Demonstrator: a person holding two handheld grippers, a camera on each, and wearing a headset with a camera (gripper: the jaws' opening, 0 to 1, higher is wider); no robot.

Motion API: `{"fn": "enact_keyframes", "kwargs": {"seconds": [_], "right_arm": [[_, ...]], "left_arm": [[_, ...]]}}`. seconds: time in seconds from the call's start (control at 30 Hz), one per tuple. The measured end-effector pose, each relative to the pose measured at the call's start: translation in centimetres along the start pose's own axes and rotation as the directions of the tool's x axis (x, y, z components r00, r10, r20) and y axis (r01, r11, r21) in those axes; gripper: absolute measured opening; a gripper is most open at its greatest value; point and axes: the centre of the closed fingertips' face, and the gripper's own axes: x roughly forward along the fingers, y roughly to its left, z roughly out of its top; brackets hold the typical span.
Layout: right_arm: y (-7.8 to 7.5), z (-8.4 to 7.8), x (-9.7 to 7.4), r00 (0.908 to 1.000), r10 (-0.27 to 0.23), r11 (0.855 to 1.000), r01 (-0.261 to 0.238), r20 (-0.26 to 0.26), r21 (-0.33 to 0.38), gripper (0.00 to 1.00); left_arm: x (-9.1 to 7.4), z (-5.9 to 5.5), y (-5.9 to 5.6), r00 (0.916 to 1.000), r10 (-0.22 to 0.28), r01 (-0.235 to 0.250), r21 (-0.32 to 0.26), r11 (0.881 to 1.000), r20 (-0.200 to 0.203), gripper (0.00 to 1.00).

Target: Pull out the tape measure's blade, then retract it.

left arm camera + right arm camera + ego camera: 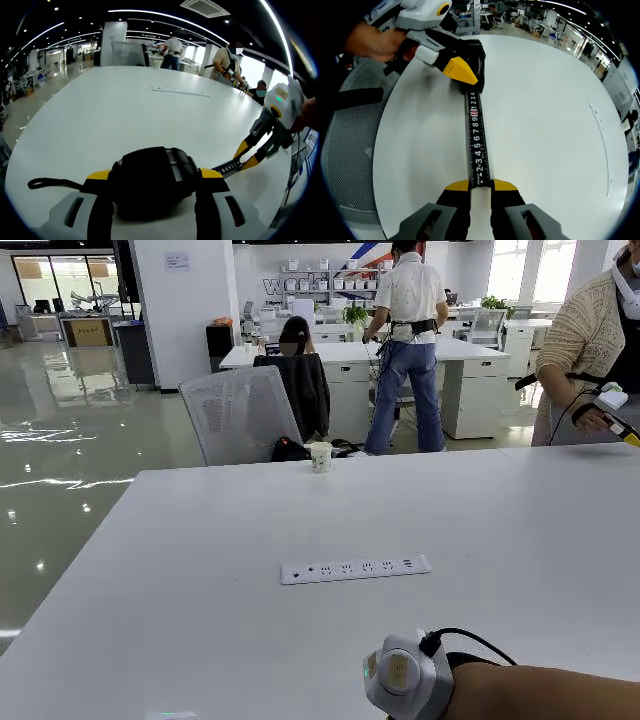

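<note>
The black tape measure [150, 182] sits between the jaws of my left gripper [155, 175], which is shut on its case; its wrist strap [47, 183] trails left on the white table [100, 115]. The black blade [476, 140] is drawn out a short way, with numbers up to about 14 showing. My right gripper [480, 186] is shut on the blade's free end. In the right gripper view the case [472, 55] lies at the far end, held by the left gripper [462, 72]. The left gripper view shows the right gripper [248, 157] pinching the blade [227, 168].
A white power strip [355, 568] lies mid-table, with a paper cup [320, 456] at the far edge. A grey mesh chair [350, 150] stands beside the table's near end. People stand and sit beyond the table [200, 570]. A forearm [540, 695] enters the head view at the bottom.
</note>
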Motion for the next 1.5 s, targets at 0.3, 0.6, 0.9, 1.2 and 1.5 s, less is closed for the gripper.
{"fn": "enact_keyframes", "kwargs": {"seconds": [0.3,0.6,0.9,1.2,1.5], "right_arm": [[0.0,0.5,0.2,1.0000,0.000,1.000,0.000,0.006,-0.002,0.12],[0.1,1.0,0.4,0.9999,-0.001,1.000,0.000,0.011,0.003,0.11],[0.1,1.4,0.6,0.9996,0.008,1.000,-0.008,0.026,0.002,0.11],[0.2,1.7,0.7,0.9997,0.011,1.000,-0.011,0.022,-0.005,0.11],[0.2,2.2,0.9,0.9994,0.011,1.000,-0.010,0.034,-0.007,0.11]], "left_arm": [[0.0,0.0,0.0,1.0000,-0.002,0.002,-0.002,1.000,-0.003,0.61],[0.0,-0.1,0.0,0.9999,-0.013,0.013,-0.001,1.000,-0.007,0.61],[-0.1,-0.1,-0.2,0.9996,-0.027,0.027,-0.006,1.000,-0.012,0.60],[-0.2,-0.2,-0.2,0.9995,-0.031,0.030,-0.011,0.999,-0.012,0.60],[-0.3,-0.1,0.0,0.9988,-0.048,0.047,-0.031,0.998,-0.009,0.60]]}}
